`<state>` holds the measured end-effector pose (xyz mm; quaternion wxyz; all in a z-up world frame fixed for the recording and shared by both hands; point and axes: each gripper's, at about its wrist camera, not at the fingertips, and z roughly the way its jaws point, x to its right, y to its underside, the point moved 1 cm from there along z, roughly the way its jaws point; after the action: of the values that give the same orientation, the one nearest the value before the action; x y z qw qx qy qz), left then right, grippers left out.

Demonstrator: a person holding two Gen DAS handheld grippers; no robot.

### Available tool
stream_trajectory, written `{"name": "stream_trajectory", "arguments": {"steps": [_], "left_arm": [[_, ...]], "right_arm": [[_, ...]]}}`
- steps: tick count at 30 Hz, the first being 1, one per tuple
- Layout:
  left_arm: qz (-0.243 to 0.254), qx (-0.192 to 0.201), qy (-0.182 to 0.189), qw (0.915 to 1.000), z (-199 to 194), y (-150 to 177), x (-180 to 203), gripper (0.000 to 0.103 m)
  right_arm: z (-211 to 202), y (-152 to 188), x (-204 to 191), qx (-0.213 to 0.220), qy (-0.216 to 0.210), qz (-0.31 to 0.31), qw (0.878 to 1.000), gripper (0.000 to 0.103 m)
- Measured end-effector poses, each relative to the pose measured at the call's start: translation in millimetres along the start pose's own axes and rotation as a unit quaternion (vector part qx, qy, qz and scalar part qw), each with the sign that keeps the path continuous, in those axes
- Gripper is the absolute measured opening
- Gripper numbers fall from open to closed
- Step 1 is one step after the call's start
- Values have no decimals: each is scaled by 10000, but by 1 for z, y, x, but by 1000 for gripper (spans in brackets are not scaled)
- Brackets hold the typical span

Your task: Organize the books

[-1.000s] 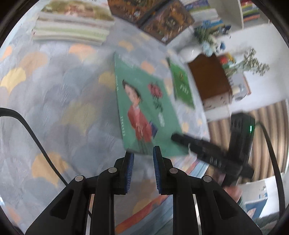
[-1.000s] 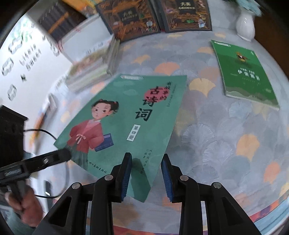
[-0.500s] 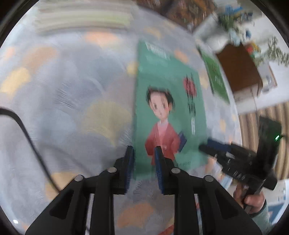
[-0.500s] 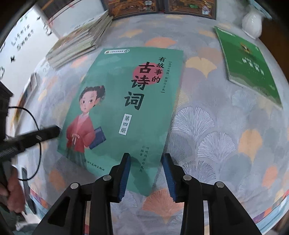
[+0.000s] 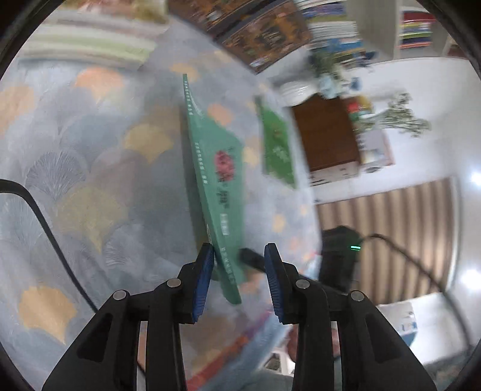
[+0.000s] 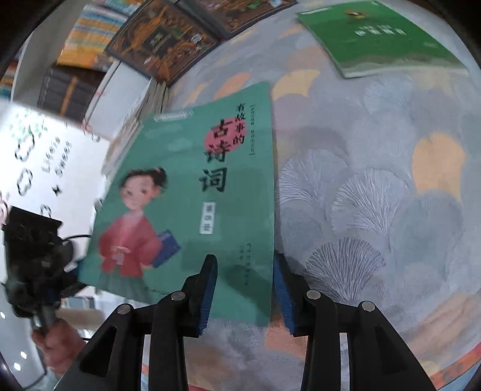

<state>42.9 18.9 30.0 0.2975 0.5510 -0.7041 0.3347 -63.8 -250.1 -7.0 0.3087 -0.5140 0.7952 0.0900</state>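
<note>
A thin teal book (image 6: pixel 192 198) with a girl in red on its cover is tilted up off the patterned cloth, left side raised. In the left wrist view the same teal book (image 5: pixel 215 180) shows nearly edge-on. My left gripper (image 5: pixel 239 267) is open, with the book's near corner between its jaws against the left pad. My right gripper (image 6: pixel 243 279) is open around the book's lower right edge. A second green book (image 6: pixel 381 39) lies flat at the far right; it also shows in the left wrist view (image 5: pixel 278 147).
A stack of thin books (image 5: pixel 90 39) lies at the far left of the bed. Two dark ornate books (image 6: pixel 168 39) lean at the back. A white vase (image 5: pixel 297 90), a brown cabinet (image 5: pixel 326 135) and bookshelves (image 5: pixel 415 27) stand beyond the bed.
The teal book lay flat earlier; now its left side is lifted off the cloth. Both grippers have opened wider and closed in on its near edge.
</note>
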Motion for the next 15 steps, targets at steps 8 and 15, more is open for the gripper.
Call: {"name": "stream_trajectory", "arguments": {"steps": [8, 15], "left_arm": [[-702, -37, 599, 9957, 7, -5, -18, 17], [-1140, -235, 1397, 9833, 18, -26, -5, 17]], "right_arm": [[-6, -1, 25, -240, -841, 798, 9930, 52], [-4, 17, 62, -300, -2263, 2080, 9511, 56]]}}
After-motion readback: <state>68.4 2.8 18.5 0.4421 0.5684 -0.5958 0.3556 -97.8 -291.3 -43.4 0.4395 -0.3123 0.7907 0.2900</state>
